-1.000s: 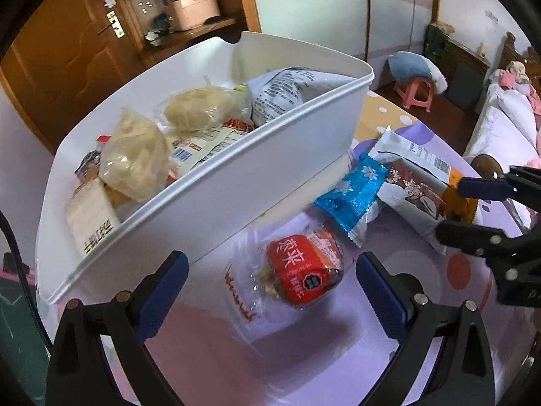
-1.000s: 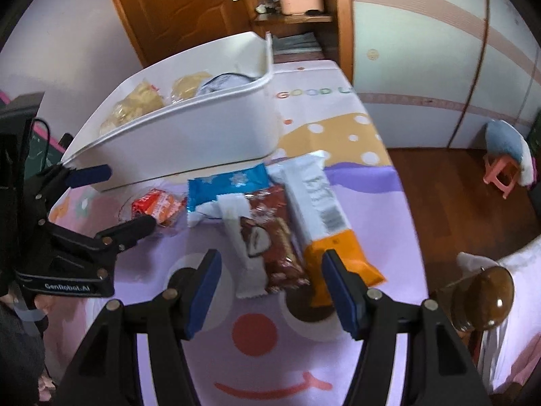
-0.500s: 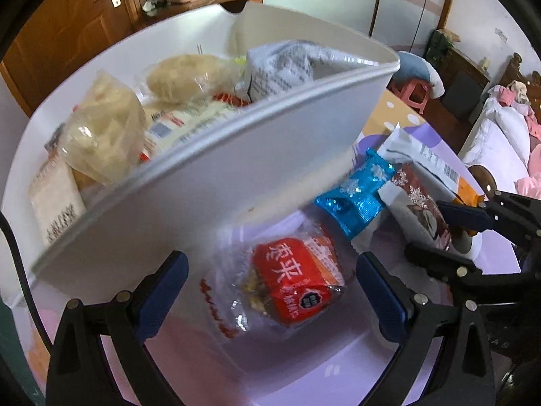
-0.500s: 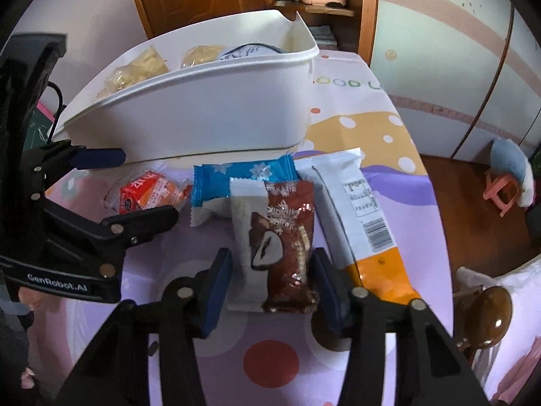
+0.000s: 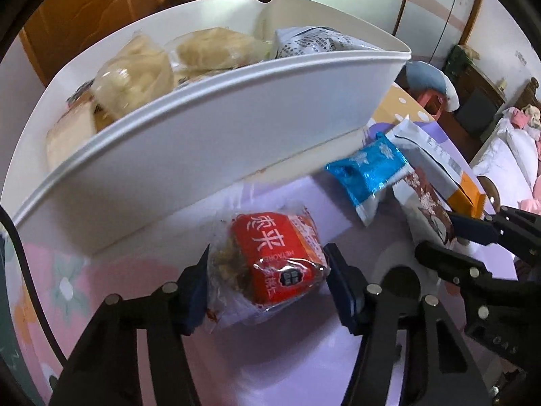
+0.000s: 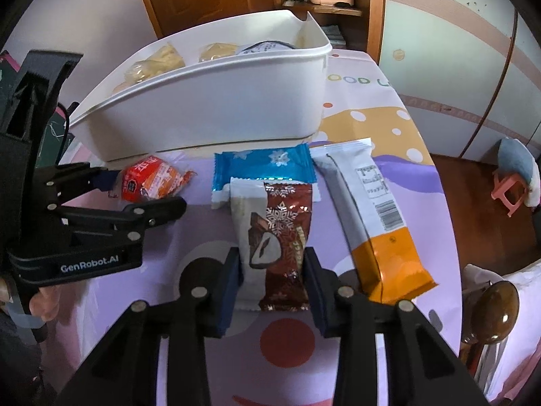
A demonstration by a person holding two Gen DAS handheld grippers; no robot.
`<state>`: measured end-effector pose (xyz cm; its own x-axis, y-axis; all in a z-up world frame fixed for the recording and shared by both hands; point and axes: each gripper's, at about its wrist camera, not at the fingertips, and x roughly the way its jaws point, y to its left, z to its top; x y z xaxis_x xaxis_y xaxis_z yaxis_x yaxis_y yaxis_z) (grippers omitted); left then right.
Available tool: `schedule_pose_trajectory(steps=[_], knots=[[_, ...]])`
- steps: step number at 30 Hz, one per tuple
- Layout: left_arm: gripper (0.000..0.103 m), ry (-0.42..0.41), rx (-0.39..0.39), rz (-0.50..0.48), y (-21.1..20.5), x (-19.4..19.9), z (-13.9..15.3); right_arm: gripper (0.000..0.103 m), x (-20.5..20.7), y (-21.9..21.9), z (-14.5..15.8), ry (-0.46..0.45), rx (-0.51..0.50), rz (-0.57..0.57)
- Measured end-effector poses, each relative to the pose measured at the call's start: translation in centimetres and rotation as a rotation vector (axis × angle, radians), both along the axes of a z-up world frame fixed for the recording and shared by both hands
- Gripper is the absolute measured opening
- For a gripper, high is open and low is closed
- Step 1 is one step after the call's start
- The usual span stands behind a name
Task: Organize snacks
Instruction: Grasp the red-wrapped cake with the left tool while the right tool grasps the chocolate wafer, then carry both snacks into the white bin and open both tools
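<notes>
left hand-held gripper (image 5: 267,286) clamps red snack pack (image 5: 275,258); right hand-held gripper (image 6: 273,270) clamps brown-white bar (image 6: 275,230).

We read "GenRobot.AI" in white on the body of the left claw (image 6: 135,199). The red snack packet (image 5: 274,257) carries large white Chinese characters and small letters, seemingly "HETAORE". The tablecloth (image 6: 372,101) shows coloured letters, roughly "OOD L". The white-and-orange bar (image 6: 372,216) bears a barcode, its digits unreadable.

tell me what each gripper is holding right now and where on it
The left gripper clamps the red clear-wrapped snack packet across its near end. The right gripper pinches the brown-and-white snowflake wrapper bar by its long side edges, near the bottom.
</notes>
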<state>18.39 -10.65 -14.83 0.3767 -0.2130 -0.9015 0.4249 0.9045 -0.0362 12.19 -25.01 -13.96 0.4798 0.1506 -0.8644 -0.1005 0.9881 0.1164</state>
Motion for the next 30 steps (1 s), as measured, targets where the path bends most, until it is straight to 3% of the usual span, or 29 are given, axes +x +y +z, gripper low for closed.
schedule_pose_trajectory(steps=[7, 13, 23, 30], knots=[[0.059, -0.051, -0.037, 0.016, 1.9, -3.1, 4.5, 0.036, -0.8, 0.2, 2.6, -0.036, 0.028, 0.016], [0.060, -0.190, -0.003, 0.041, 3.6, -3.3, 11.7, 0.036, -0.4, 1.2, 8.2, -0.140, 0.036, 0.058], [0.061, -0.388, 0.022, 0.161, 7.2, 1.2, 23.6, 0.036, 5.2, 3.5, 20.3, -0.383, -0.058, 0.090], [0.062, -0.371, -0.022, 0.257, 9.2, 5.8, 25.9, 0.036, 9.1, 4.9, 25.1, -0.471, -0.084, 0.078]])
